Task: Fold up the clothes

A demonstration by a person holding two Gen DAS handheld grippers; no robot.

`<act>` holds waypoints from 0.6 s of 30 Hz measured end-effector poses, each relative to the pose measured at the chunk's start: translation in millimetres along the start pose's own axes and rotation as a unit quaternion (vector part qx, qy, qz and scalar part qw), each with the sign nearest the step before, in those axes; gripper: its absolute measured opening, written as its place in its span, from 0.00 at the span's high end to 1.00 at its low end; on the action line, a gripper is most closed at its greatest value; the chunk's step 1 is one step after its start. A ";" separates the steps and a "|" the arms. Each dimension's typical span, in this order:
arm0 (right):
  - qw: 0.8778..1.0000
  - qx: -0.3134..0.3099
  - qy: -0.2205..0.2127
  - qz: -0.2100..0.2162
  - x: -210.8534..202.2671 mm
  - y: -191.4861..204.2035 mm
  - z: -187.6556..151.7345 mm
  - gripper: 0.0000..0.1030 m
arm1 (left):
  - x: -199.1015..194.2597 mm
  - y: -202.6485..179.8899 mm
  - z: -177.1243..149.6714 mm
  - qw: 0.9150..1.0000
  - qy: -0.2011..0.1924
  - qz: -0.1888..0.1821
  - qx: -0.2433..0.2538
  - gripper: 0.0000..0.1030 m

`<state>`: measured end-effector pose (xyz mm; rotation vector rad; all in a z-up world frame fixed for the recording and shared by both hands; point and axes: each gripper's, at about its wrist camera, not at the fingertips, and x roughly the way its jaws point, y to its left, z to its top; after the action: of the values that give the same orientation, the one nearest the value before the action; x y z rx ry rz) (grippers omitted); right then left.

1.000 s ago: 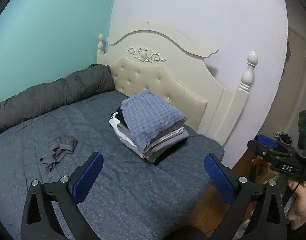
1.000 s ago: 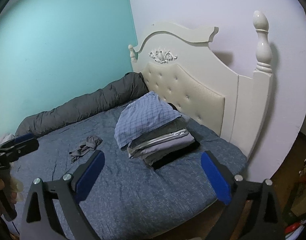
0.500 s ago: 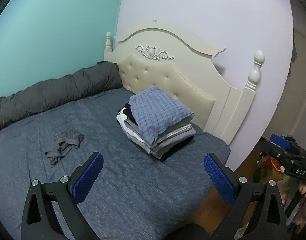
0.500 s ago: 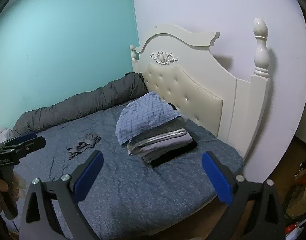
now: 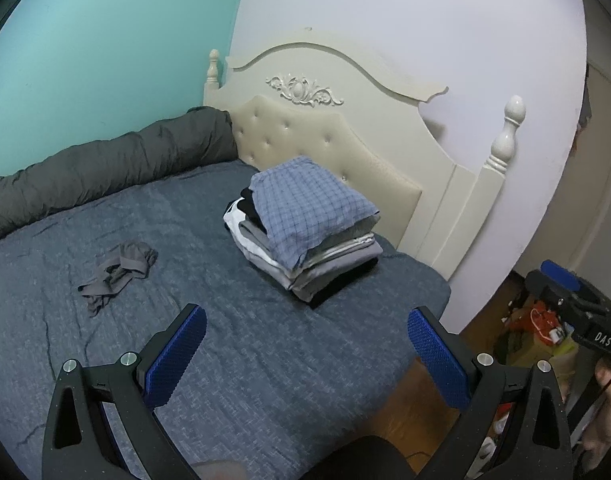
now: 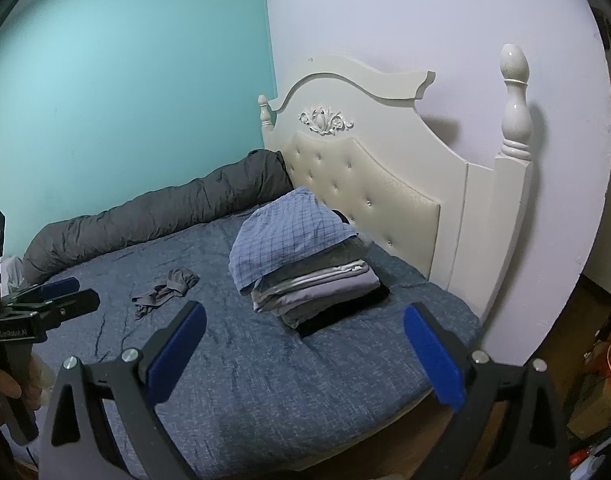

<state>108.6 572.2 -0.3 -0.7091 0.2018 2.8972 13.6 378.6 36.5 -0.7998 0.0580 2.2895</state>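
A stack of folded clothes (image 5: pixel 305 236), topped by a blue checked garment, sits on the blue bed (image 5: pixel 233 360) near the headboard; it also shows in the right wrist view (image 6: pixel 305 264). A crumpled grey garment (image 5: pixel 117 276) lies loose on the bed to its left, and in the right wrist view (image 6: pixel 165 290) too. My left gripper (image 5: pixel 305 348) is open and empty, held above the bed's near side. My right gripper (image 6: pixel 303 356) is open and empty, also above the near side, short of the stack.
A cream headboard (image 5: pixel 345 128) with posts stands behind the stack. A rolled dark grey duvet (image 5: pixel 105 168) lies along the teal wall. Cluttered floor (image 5: pixel 533 328) lies right of the bed. The other gripper shows at each view's edge (image 6: pixel 37 308).
Both grippers have pulled back and away from the bed; the stack and the grey garment look smaller. Both stay open. Nothing on the bed has moved.
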 end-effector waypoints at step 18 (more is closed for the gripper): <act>1.000 0.000 0.012 -0.002 3.4 -1.9 -12.6 0.00 | -1.3 -5.1 -6.3 1.000 -0.007 0.011 0.009 0.00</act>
<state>111.5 572.4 -13.1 -0.7433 0.2018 2.8871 20.9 380.0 33.1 -0.7780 0.0808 2.3127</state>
